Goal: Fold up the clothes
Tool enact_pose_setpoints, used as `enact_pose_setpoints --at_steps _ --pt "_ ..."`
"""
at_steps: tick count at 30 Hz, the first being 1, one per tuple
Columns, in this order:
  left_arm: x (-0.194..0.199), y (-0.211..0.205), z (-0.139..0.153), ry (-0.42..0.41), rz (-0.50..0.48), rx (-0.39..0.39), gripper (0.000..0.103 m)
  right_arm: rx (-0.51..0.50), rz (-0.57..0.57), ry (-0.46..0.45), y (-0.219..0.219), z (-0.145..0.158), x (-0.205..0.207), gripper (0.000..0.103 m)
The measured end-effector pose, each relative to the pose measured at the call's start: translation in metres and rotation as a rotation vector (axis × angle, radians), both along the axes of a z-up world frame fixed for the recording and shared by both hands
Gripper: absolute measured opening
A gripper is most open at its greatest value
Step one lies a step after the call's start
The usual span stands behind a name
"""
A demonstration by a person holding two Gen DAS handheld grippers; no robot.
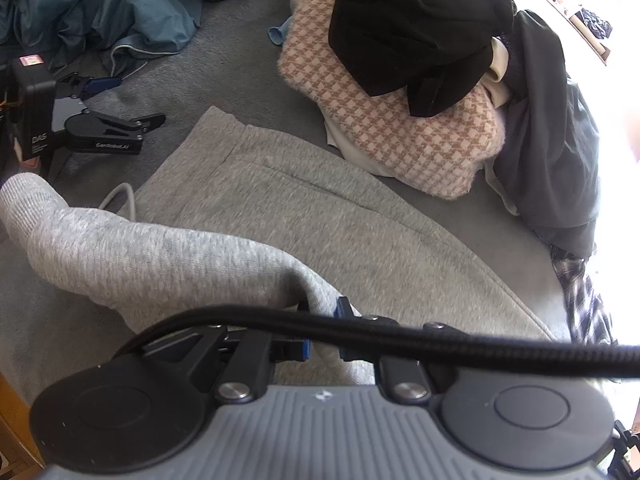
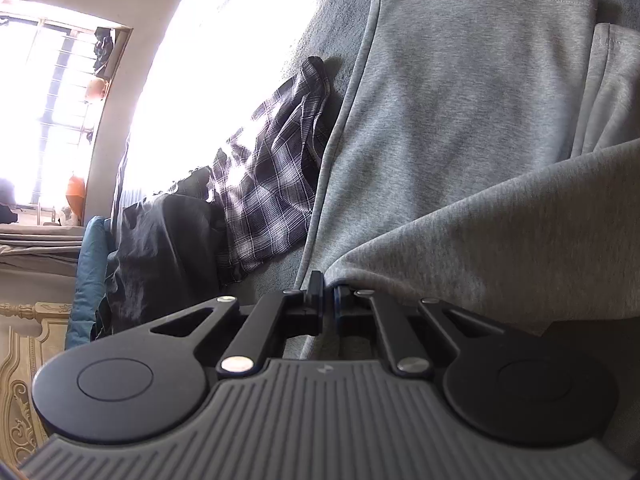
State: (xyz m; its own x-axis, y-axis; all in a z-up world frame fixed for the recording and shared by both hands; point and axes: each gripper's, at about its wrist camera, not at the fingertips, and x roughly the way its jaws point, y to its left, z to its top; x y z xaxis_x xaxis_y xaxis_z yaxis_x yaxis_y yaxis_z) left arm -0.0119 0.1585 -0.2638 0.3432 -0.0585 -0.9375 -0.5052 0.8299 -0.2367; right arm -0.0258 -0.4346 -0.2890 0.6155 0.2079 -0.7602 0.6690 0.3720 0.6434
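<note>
At the bottom centre of each wrist view, a claw pinches the heather-grey fleece sweatshirt [image 1: 304, 216]: left claw [image 1: 324, 328] clenched on its sleeve, right claw [image 2: 328, 300] on an edge, garment spread mid-frame over grey carpet [image 1: 240, 60].

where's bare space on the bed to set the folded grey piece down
One bare strip of grey blanket runs between the teal garment and the houndstooth sweater, above the grey sweatshirt. The far right is crowded: black garment, dark jacket and plaid shirt are piled there.
</note>
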Motion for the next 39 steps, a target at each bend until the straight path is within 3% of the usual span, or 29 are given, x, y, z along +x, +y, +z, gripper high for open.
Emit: enact_pose_setpoints --at_steps 12,20,28,34,39 --pt "0.068 0.019 -0.039 0.051 -0.060 -0.021 0.011 -0.063 0.025 0.084 0.016 -0.009 0.057 0.003" --pt "0.087 0.031 -0.059 0.060 -0.050 -0.050 0.010 -0.095 0.057 0.093 0.027 -0.010 0.091 0.003" --pt "0.105 0.032 -0.080 0.081 -0.038 -0.059 0.010 -0.117 0.075 0.139 0.033 -0.030 0.121 0.003" --pt "0.117 0.031 -0.096 0.115 -0.045 -0.061 0.012 -0.074 0.069 0.185 0.030 -0.057 0.135 0.003" --pt "0.124 0.037 -0.096 0.125 -0.052 -0.100 0.021 0.023 0.044 0.227 0.020 -0.073 0.138 0.011"
